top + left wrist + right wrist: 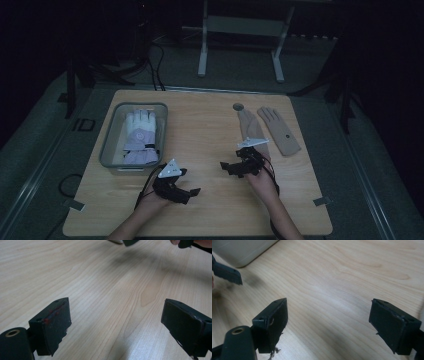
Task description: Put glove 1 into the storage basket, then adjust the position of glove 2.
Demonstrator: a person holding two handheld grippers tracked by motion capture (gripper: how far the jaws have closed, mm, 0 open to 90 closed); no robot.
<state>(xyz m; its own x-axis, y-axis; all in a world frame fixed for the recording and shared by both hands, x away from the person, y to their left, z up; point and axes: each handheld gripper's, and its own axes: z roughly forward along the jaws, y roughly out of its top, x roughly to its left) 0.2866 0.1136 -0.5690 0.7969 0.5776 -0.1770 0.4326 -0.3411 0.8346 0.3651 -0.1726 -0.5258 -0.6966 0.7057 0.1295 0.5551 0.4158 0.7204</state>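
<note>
On the wooden table (205,125), a grey bin (111,145) at the left holds a white and lavender glove (139,137). Two tan gloves lie flat at the back right, one (249,127) beside the other (280,131). My left gripper (190,181) hovers low over the front middle of the table, jaws wide apart with bare wood between them (115,315). My right gripper (231,162) is just to its right, at the cuff end of the nearer tan glove, and is open and empty too (328,315). The two grippers point toward each other.
A round hole (238,106) sits in the table behind the tan gloves. In the right gripper view, the bin's corner (242,250) and one left-gripper jaw (227,273) show. Beyond the table stand a white frame (240,45) and floor cables (155,70).
</note>
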